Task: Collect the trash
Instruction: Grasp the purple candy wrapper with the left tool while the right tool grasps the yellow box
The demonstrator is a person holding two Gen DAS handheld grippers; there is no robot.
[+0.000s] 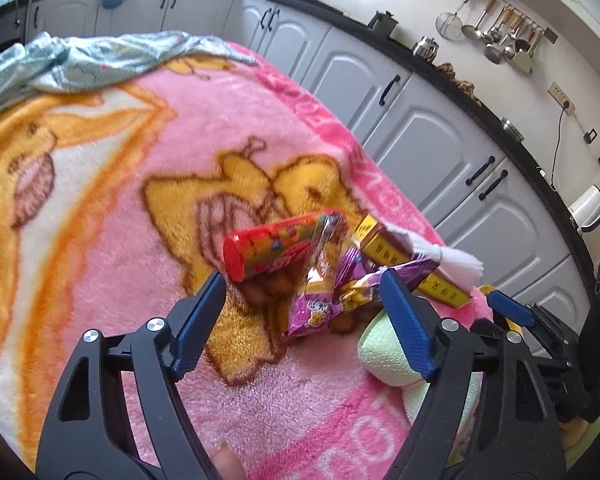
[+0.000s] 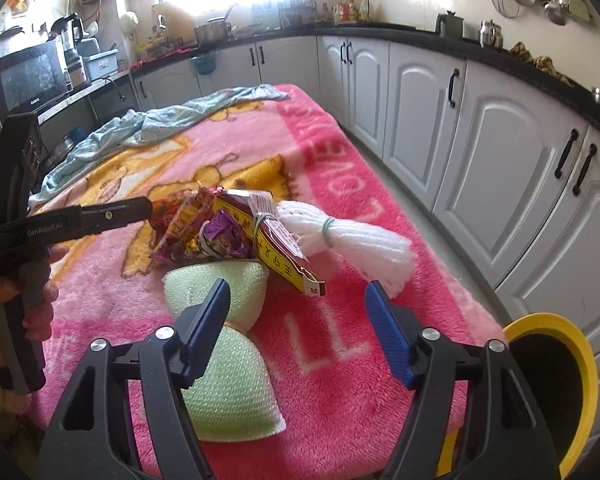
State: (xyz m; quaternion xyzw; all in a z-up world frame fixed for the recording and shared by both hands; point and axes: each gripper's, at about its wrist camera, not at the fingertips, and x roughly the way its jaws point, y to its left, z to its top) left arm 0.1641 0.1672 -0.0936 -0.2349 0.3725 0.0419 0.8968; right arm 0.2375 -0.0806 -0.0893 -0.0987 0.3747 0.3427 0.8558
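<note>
Here we hold both tools over a surface draped in a pink blanket (image 2: pixel 340 340) printed with yellow cartoon figures, in a kitchen lined with white cabinets (image 2: pixel 480 152). Our left tool (image 1: pixel 304 296) hovers with its blue-padded jaws spread wide and nothing gripped; a purple snack wrapper (image 1: pixel 320 300) lies between the two pads, not pressed by either. Just beyond it rests a red candy tube (image 1: pixel 268 252), and to the right a yellow-and-maroon box (image 1: pixel 400 256) lies against a bundle of white foam netting (image 1: pixel 456 260). Our right tool (image 2: pixel 298 300) also stands open and empty, its left pad above a pale green bubble-wrap pouch (image 2: pixel 220 392) that lies near us on the blanket. From that side the trash forms one heap in the middle of the blanket: wrapper (image 2: pixel 220 240), box (image 2: pixel 284 248) and netting (image 2: pixel 360 240) touching one another, the pouch just in front. A yellow-rimmed bin (image 2: pixel 548 360) with a dark inside stands at the near right edge of the surface. A crumpled light-blue cloth (image 2: pixel 160 124) lies at the far end, well apart from the heap. A hand (image 2: pixel 4 308) at the left grips the handle of the left tool.
</note>
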